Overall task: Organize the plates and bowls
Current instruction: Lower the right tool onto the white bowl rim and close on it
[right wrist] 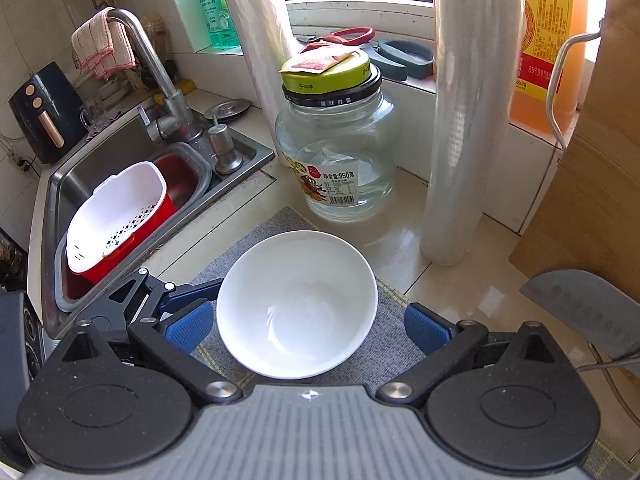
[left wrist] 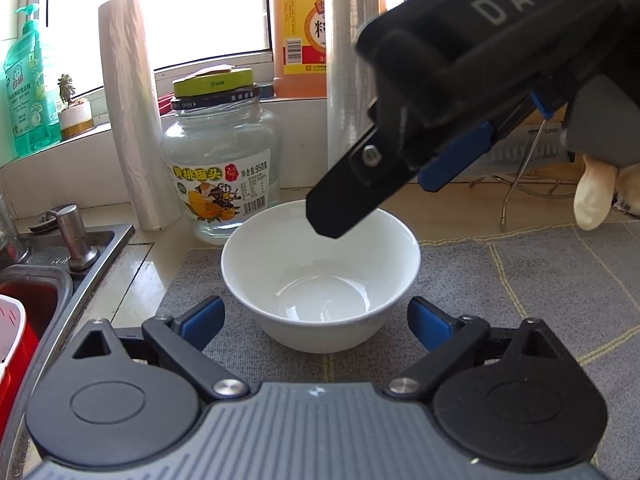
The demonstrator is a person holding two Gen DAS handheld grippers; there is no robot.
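Left gripper (left wrist: 316, 322): fingers wide, one either side of the bowl (left wrist: 320, 280), not touching it.
Right gripper (right wrist: 308, 330): fingers wide, above the bowl (it looks down into it).
Bowl: white, upright, on the grey mat (left wrist: 520, 300).
Mat: on the worktop (right wrist: 460, 280), beside the sink (right wrist: 120, 152).
Behind bowl: glass jar (left wrist: 222, 176), two film rolls.
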